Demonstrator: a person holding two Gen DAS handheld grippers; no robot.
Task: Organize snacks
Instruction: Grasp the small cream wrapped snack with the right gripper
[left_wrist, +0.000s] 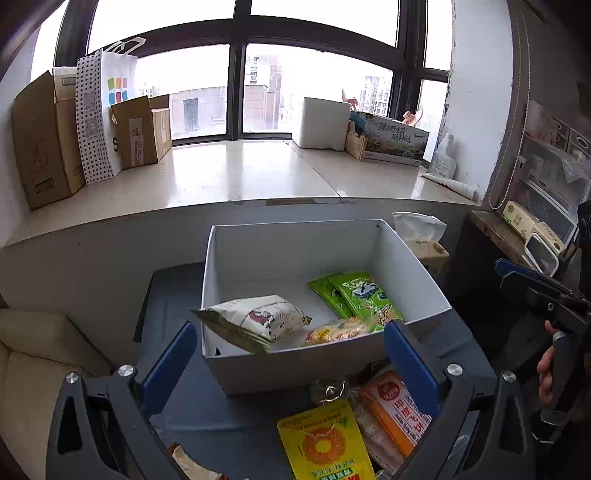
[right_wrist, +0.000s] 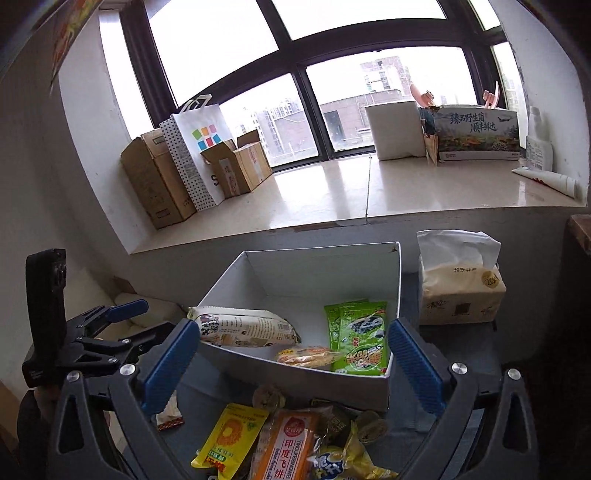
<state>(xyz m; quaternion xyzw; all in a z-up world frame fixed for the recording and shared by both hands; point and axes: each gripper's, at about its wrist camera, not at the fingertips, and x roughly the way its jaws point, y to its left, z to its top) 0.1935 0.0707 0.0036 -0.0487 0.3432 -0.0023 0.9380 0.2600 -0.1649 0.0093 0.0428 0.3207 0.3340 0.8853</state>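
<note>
Snacks are lying in two groups: some already inside the white cardboard box (left_wrist: 295, 258), the rest loose on the dark table top (left_wrist: 207, 417) in front of it. The left gripper (left_wrist: 290, 354) is hovering with its blue fingers (left_wrist: 170, 360) spread wide and nothing between them, framing the box's near wall. The right gripper (right_wrist: 291, 363) is likewise standing open and empty, its blue pads (right_wrist: 413, 363) flanking the same box from a slightly different angle. Both seem to be idling above the unsorted pile, probably so that either can drop onto the next packet.

Directly below the left gripper, a yellow packet printed with a ring-shaped biscuit (left_wrist: 325, 443) is lying flat, beside an orange packet of Indian flatbread (left_wrist: 397, 410) and a small clear-wrapped sweet (left_wrist: 330, 389) close against the box wall. The right view is also showing a yellow crinkled bag (right_wrist: 343, 461) and a small white sachet with a red edge (right_wrist: 168, 413).

Inside the box, a white pillow-shaped packet (left_wrist: 255, 321) is leaning on the left near corner, tilted and overhanging the rim, which suggests it was dropped rather than laid. Two green seaweed packets (right_wrist: 360, 336) are lying overlapped along the right wall, with a small yellow-orange cracker pack (right_wrist: 308, 356) between the groups. The rear half of the box is bare.

A tissue pack (right_wrist: 460, 291) is standing just right of the box.
</note>
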